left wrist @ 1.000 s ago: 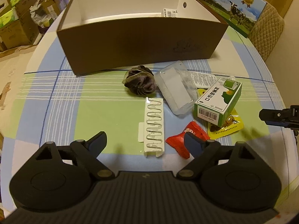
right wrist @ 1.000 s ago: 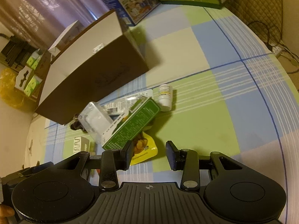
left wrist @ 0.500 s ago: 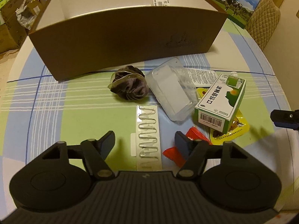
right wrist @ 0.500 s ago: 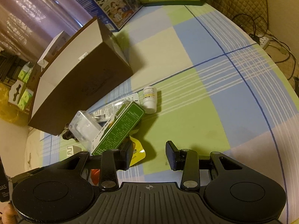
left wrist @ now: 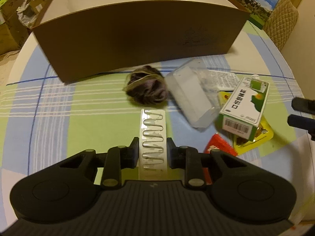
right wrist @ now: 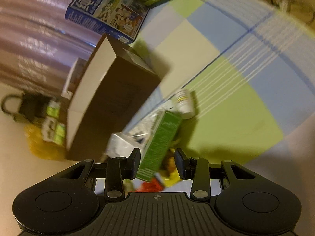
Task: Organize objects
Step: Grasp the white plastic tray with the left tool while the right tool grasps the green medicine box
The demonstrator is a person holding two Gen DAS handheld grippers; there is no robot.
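Blister strip (left wrist: 152, 137) now clamped by the just-closed left tool (left wrist: 152, 147).

Black ribbed left gripper (left wrist: 151, 147), silver screws.

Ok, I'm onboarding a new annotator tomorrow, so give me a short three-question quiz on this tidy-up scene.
1. True or false: the left gripper has its jaws shut on the blister strip.
2. Which item leans on the yellow pouch? A) green carton B) hair tie C) clear case
3. Fill in: the brown box stands on the table with its top ____.

Key: 1 true; 2 A; 3 open.
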